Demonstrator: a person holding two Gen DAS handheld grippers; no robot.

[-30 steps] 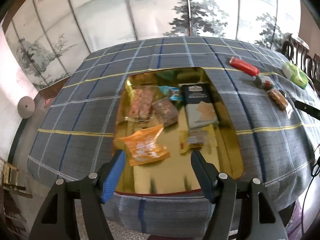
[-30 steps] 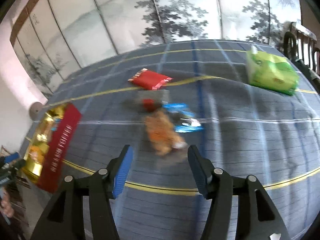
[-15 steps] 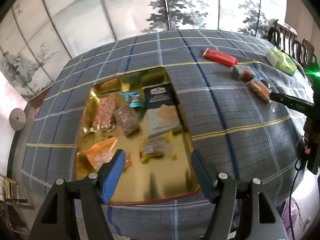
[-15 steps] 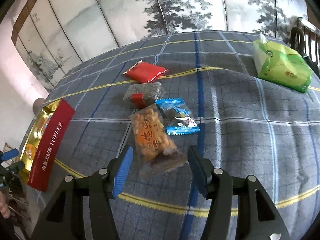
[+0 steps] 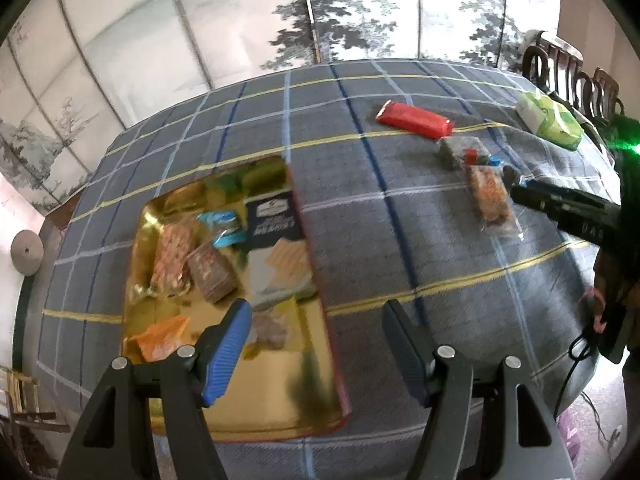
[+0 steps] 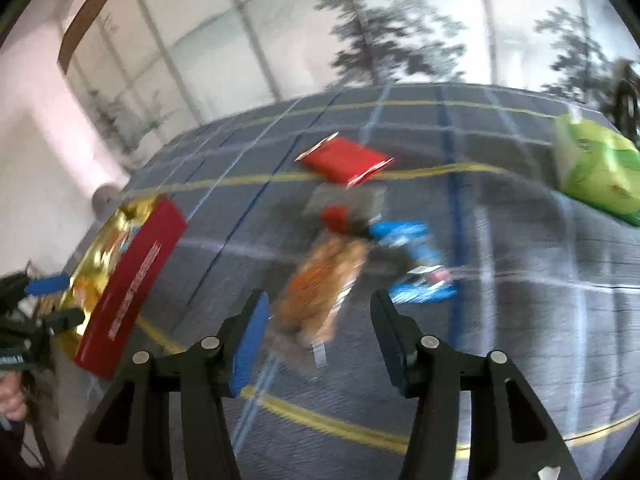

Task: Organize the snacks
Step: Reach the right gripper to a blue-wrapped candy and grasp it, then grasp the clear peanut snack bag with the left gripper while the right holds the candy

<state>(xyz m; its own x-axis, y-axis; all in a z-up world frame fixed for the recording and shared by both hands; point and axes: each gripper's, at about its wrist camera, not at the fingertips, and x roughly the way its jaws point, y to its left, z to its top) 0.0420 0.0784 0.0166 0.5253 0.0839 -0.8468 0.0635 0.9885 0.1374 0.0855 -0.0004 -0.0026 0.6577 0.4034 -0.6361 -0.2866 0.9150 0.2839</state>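
A clear packet of orange snacks (image 6: 324, 280) lies on the grey checked tablecloth (image 6: 520, 340), between the right gripper (image 6: 316, 334) jaws, which have just been closing but do not yet press it. Just beyond lie a blue wrapper (image 6: 416, 264) and a red flat packet (image 6: 344, 160). The left gripper (image 5: 316, 344) hangs open and empty over the gold tray (image 5: 280, 408) of snacks.
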